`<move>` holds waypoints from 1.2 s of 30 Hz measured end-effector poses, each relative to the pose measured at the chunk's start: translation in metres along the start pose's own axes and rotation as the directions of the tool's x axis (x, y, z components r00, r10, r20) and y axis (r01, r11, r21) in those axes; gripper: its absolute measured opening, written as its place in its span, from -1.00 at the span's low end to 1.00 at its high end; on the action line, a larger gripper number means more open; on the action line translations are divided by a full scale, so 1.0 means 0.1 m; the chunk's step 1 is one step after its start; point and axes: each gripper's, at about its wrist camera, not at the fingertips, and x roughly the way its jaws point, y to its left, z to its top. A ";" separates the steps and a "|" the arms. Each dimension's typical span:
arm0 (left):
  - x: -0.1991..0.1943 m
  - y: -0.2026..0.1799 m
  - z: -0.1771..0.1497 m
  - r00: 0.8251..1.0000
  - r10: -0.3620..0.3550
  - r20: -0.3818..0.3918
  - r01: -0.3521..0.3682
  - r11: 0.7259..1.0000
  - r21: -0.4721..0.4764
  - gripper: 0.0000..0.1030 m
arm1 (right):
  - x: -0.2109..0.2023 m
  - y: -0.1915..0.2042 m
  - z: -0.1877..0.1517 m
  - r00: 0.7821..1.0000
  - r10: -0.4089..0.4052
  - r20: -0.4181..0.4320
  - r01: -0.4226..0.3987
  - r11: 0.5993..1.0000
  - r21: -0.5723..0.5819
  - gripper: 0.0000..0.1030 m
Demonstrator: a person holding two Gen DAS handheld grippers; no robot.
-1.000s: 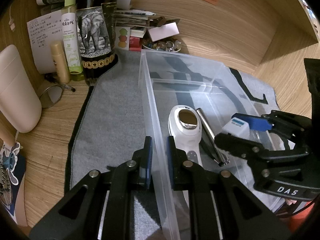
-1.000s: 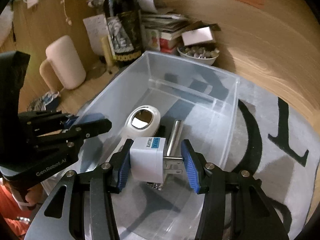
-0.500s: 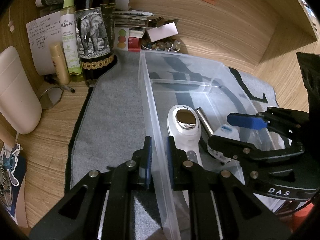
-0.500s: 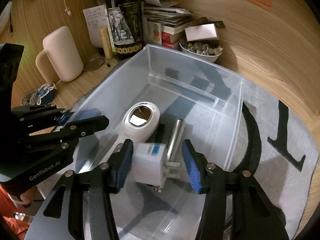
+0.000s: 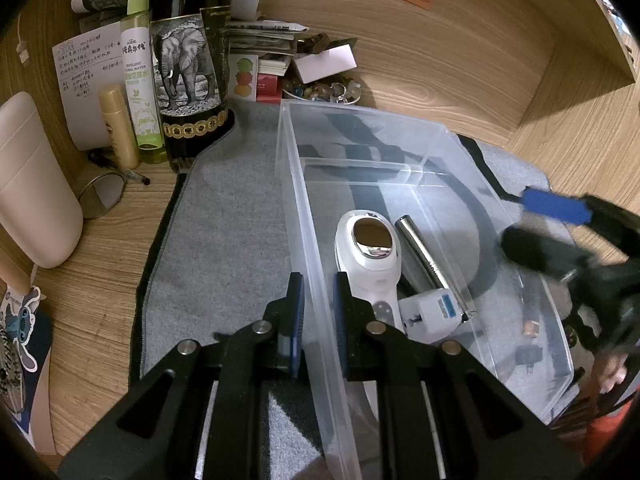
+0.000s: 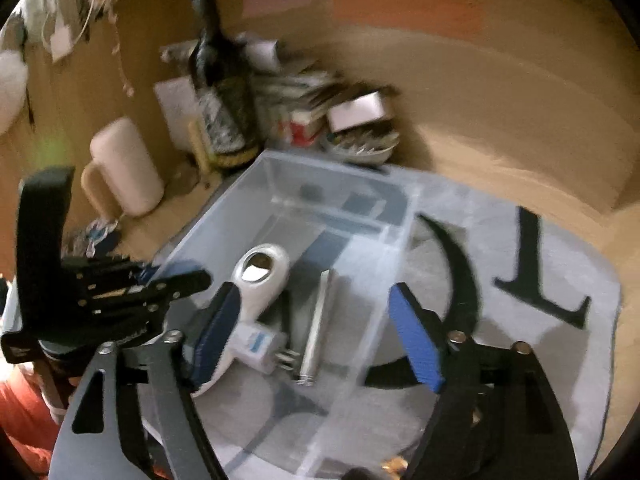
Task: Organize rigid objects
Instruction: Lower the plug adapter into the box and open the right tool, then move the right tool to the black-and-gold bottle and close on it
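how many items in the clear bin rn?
3, all in the near compartment of the clear bin: white handheld device by the left wall, metal cylinder beside it, white plug adapter at their near ends. The front corner is hidden.

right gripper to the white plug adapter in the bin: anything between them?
Nothing visible. The right gripper is open, its jaws just spread wide, above the clear bin. The white plug adapter lies free on the bin floor beside the metal cylinder and white handheld device. The left gripper clamps the bin wall.
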 end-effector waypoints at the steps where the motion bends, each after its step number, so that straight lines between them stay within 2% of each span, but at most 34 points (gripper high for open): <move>1: 0.00 0.00 0.00 1.000 0.000 0.000 0.000 1.000 0.000 -0.74 | -0.05 -0.04 0.00 1.000 -0.017 0.013 0.016 1.000 0.007 0.52; 6: 0.00 -0.01 0.00 1.000 0.005 -0.001 -0.005 1.000 0.005 -0.74 | -0.27 -0.36 -0.05 0.995 -0.092 0.048 0.088 0.993 0.079 0.53; 10: 0.01 -0.02 -0.01 1.000 0.008 -0.001 -0.008 1.000 0.005 -0.74 | -0.38 -0.59 -0.16 0.987 -0.154 0.042 0.148 0.981 0.130 0.53; 15: 0.01 -0.02 -0.01 1.000 0.009 -0.001 -0.009 1.000 0.007 -0.74 | -0.36 -0.79 -0.39 0.980 -0.197 -0.018 0.197 0.962 0.189 0.54; 19: 0.01 -0.02 -0.01 1.000 0.009 -0.001 -0.009 1.000 0.007 -0.74 | -0.28 -0.82 -0.59 0.971 -0.225 -0.077 0.236 0.953 0.189 0.54; 23: 0.01 -0.01 -0.01 1.000 0.010 -0.001 -0.010 1.000 0.007 -0.74 | -0.14 -0.85 -0.75 0.967 -0.212 -0.141 0.237 0.953 0.188 0.54; 31: 0.01 -0.01 -0.01 1.000 0.009 -0.001 -0.009 1.000 0.006 -0.74 | 0.00 -0.78 -0.94 0.963 -0.169 -0.211 0.207 0.963 0.171 0.51; 36: 0.01 -0.01 -0.01 1.000 0.010 -0.001 -0.010 1.000 0.006 -0.74 | 0.09 -0.80 -0.98 0.959 -0.149 -0.241 0.193 0.966 0.172 0.07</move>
